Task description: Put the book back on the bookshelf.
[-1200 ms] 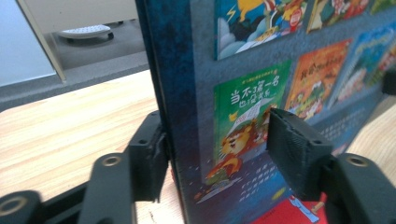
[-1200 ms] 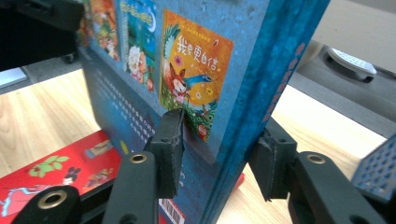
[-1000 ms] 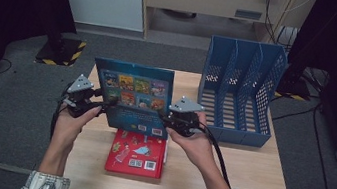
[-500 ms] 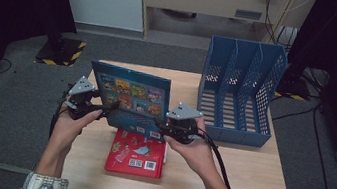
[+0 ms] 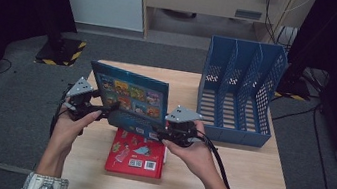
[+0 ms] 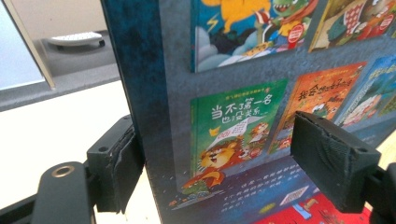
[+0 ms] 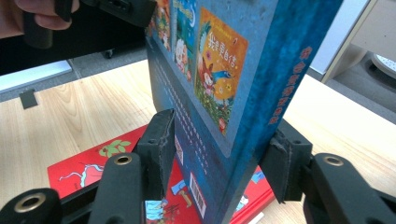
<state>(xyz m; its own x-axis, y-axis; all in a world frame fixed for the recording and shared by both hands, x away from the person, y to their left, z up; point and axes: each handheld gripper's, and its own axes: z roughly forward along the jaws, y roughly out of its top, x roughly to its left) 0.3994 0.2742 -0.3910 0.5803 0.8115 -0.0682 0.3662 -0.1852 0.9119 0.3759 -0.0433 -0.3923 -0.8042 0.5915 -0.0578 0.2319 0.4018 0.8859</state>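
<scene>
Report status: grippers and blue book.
Left gripper jaws just opened, one pad off blue book. Right gripper jaws just opening, contact unclear. Book upright above red book. Nothing blocking.

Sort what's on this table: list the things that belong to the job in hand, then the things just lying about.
In the job:
- blue book, upright between both tongs
- left tongs, jaws just opened, one pad clear of the cover
- right tongs, jaws just widened, astride the book's spine edge
- blue file rack, probably where it goes

Lying about:
- red book, flat on the table
</scene>
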